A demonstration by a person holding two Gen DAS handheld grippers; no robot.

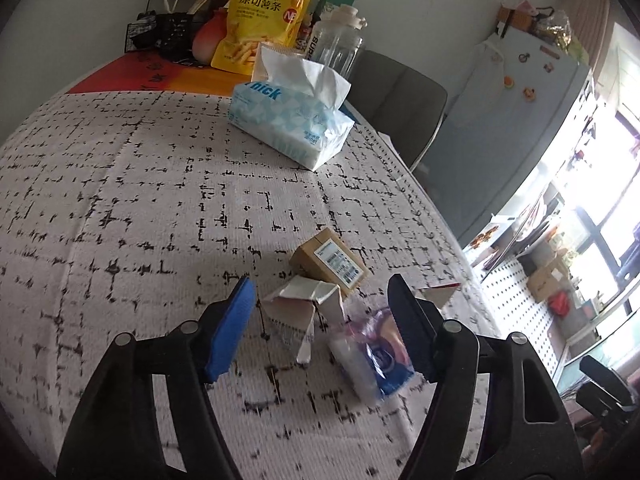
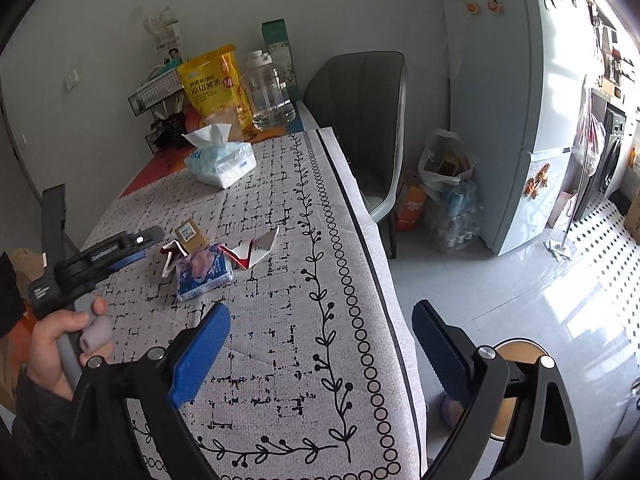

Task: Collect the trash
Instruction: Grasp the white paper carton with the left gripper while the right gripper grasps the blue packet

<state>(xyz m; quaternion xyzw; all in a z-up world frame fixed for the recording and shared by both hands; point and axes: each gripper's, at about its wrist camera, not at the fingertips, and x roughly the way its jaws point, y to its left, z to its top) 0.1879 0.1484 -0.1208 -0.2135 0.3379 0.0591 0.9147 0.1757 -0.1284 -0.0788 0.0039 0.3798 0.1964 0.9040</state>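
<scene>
A small pile of trash lies on the patterned tablecloth (image 1: 120, 200): a brown cardboard box (image 1: 330, 264), a torn white carton piece (image 1: 300, 304), a blue and purple plastic pack (image 1: 372, 356) and a red and white carton scrap (image 1: 438, 294). My left gripper (image 1: 320, 280) hovers just above the pile, open, its blue pads either side of the torn carton and the pack, pressing on neither. In the right wrist view the left gripper (image 2: 154, 244) sits left of the pack (image 2: 204, 272), box (image 2: 192, 234) and scrap (image 2: 256, 250). My right gripper (image 2: 320, 308) is open and empty, nearer the table's front edge.
A tissue box (image 1: 292, 120), a yellow snack bag (image 1: 264, 16), a clear jar (image 1: 336, 40) and a wire rack (image 1: 172, 4) stand at the table's far end. A grey chair (image 2: 360, 120), a filled plastic bag (image 2: 448, 164) and a fridge (image 2: 512, 120) stand to the right.
</scene>
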